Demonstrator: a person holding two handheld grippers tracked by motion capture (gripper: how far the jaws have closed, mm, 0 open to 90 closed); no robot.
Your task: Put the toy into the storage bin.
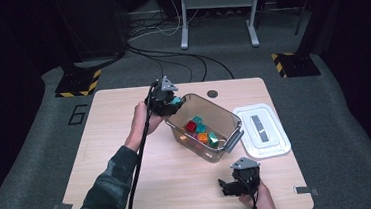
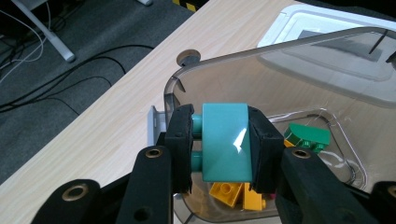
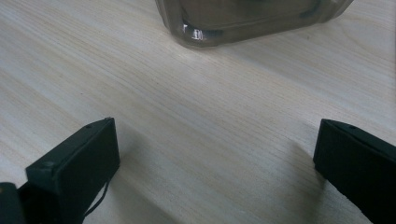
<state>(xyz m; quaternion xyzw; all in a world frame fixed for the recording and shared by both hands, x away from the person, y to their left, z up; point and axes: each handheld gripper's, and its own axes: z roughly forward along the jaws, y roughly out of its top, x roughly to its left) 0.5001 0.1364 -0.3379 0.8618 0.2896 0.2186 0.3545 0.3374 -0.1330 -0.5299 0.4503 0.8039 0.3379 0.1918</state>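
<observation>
My left gripper (image 2: 220, 140) is shut on a teal toy brick (image 2: 225, 142) and holds it over the near-left corner of a clear plastic bin (image 2: 261, 56). From above, that left gripper (image 1: 169, 101) hangs at the bin's (image 1: 224, 112) far-left rim. Inside the bin lie a green brick (image 2: 306, 136) and yellow bricks (image 2: 226, 192); the high view also shows red, teal, orange and green ones (image 1: 201, 131). My right gripper (image 3: 217, 163) rests open above bare table, short of the bin's base (image 3: 243, 21). It sits near the front edge (image 1: 229, 187).
The bin's white lid (image 1: 262, 129) lies flat on the table to the right of the bin. A round cable hole (image 1: 212, 94) sits at the table's far edge. Black cables run over the grey floor beyond the table.
</observation>
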